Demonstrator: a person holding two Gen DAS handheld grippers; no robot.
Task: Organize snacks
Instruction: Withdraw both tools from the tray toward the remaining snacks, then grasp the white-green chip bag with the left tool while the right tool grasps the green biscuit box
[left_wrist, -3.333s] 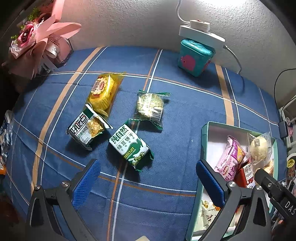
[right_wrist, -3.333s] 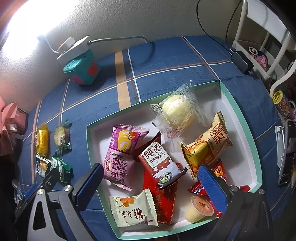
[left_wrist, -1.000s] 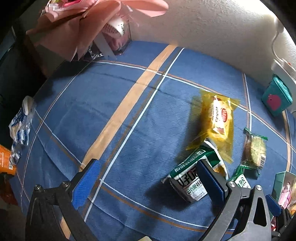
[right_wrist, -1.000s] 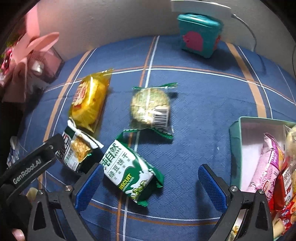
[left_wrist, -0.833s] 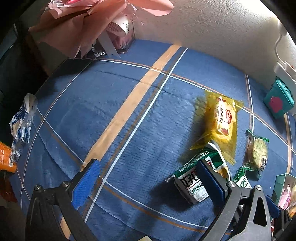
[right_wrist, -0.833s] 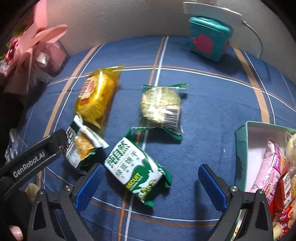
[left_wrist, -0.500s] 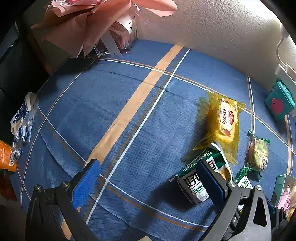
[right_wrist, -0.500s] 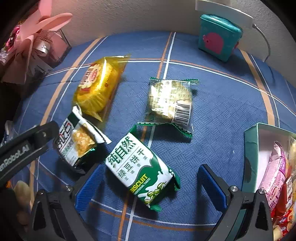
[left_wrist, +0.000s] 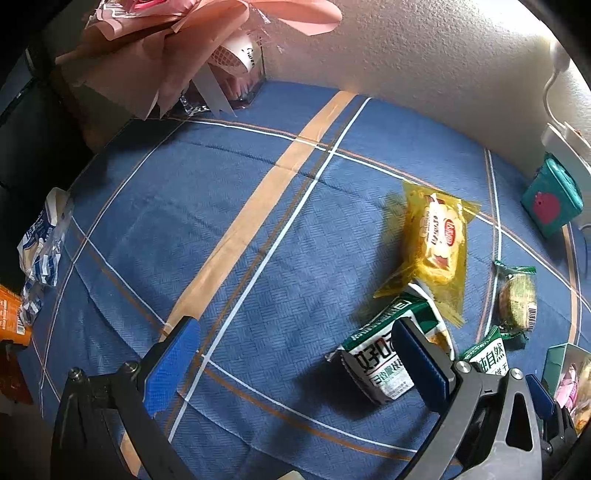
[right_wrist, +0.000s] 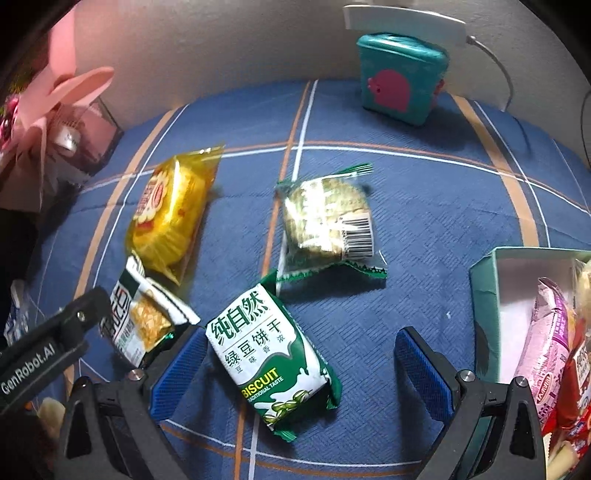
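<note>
The green-and-white biscuit pack (right_wrist: 271, 354) lies flat on the blue plaid cloth (right_wrist: 424, 206), between the spread fingers of my right tool (right_wrist: 295, 369) — jaws wide, gripping nothing. Just left of it sits the green cracker pack (right_wrist: 142, 325), and my left tool (left_wrist: 295, 354) hangs over that one, also wide open, its right finger in front of the pack. Beyond lie the yellow cake pack (right_wrist: 171, 210) and the clear-wrapped round cookie (right_wrist: 328, 221), a little apart. To the right, the teal-rimmed box (right_wrist: 484, 295) holds more snacks — a pink-purple packet (right_wrist: 543, 339) among them. A teal tin (right_wrist: 402, 77) stands by the wall.
</note>
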